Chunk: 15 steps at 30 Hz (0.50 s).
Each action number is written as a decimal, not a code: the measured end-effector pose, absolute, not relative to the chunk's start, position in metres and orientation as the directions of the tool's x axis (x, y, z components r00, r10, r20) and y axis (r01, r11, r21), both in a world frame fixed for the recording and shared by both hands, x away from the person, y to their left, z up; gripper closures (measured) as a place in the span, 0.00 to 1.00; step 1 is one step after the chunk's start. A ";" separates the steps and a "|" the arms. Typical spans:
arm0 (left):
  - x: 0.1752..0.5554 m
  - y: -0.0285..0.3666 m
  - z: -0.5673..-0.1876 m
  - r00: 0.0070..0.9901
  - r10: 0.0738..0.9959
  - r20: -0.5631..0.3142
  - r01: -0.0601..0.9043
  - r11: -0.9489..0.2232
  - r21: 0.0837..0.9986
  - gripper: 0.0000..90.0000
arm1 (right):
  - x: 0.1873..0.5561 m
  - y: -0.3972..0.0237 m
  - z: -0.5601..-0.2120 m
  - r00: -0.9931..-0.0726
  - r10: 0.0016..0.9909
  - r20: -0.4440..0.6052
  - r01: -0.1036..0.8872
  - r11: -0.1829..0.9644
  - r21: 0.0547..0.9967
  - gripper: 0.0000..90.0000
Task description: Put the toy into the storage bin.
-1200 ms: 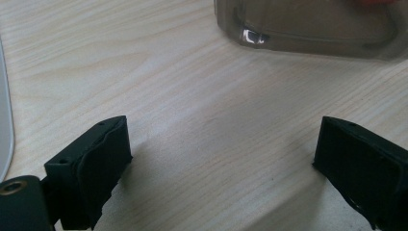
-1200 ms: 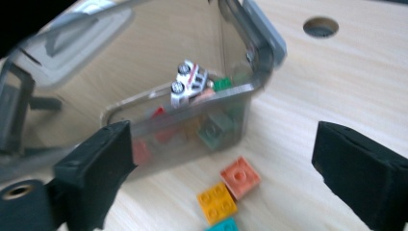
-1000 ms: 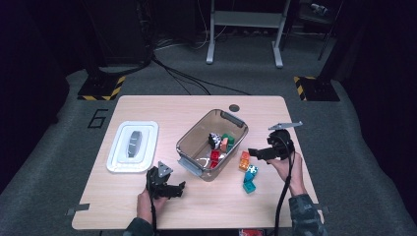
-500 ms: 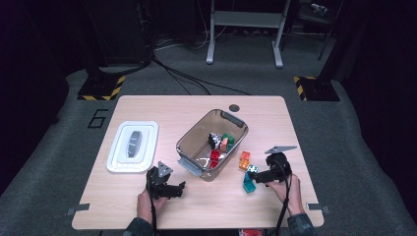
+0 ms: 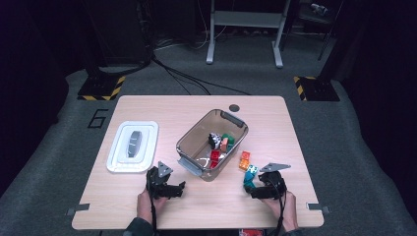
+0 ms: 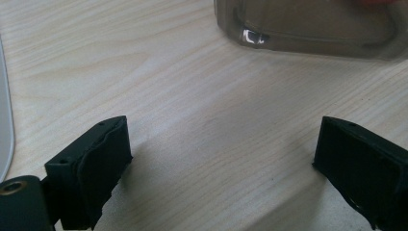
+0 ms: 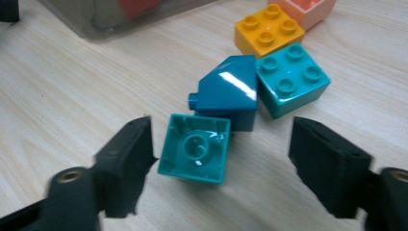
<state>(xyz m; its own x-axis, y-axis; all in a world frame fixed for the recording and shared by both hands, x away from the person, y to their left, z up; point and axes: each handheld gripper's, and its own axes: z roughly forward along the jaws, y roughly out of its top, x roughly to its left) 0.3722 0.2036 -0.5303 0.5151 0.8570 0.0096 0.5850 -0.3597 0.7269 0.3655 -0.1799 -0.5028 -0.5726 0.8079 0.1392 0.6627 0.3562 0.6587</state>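
Observation:
A teal brick [image 7: 195, 149] lies on its side with its hollow underside facing me, between the jaws of my right gripper [image 7: 223, 144]. The jaws have just been closing. The left jaw is at the brick's edge and the right jaw stands apart from it, so the gripper is open. Behind it lie a dark blue sloped brick [image 7: 226, 91], a teal square brick [image 7: 291, 79] and a yellow brick [image 7: 268, 30]. In the high view the right gripper [image 5: 249, 183] is low at the bricks [image 5: 251, 170]. My left gripper [image 6: 223, 137] is open over bare wood.
A smoky clear bin [image 5: 194, 135] with several bricks inside stands mid-table, and its near corner [image 6: 308, 24] is just ahead of the left gripper. A white lid [image 5: 147, 146] lies at the left. A peach brick [image 7: 308, 9] lies beyond the yellow one.
The right gripper has come down and toward the near edge, from beside the bin to the loose bricks. The left gripper has not moved.

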 end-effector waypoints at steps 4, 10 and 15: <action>0.372 0.204 -0.530 0.514 0.858 0.010 0.585 -0.359 0.727 0.06 | 0.361 -0.175 -0.505 -0.583 0.805 0.110 0.648 0.379 0.661 0.44; 0.372 0.204 -0.530 0.515 0.857 0.009 0.585 -0.359 0.727 0.06 | 0.362 -0.173 -0.507 -0.590 0.802 0.096 0.652 0.403 0.643 0.57; 0.372 0.205 -0.530 0.523 0.852 0.016 0.585 -0.373 0.720 0.06 | 0.362 -0.174 -0.508 -0.598 0.796 0.090 0.648 0.415 0.639 0.63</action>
<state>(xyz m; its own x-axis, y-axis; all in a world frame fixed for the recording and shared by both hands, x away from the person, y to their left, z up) 0.3723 0.2045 -0.5297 0.5232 0.8520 0.0164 0.5852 -0.3732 0.7199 0.3622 -0.1740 -0.5081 -0.5983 0.7962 0.0898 0.6480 0.4149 0.6387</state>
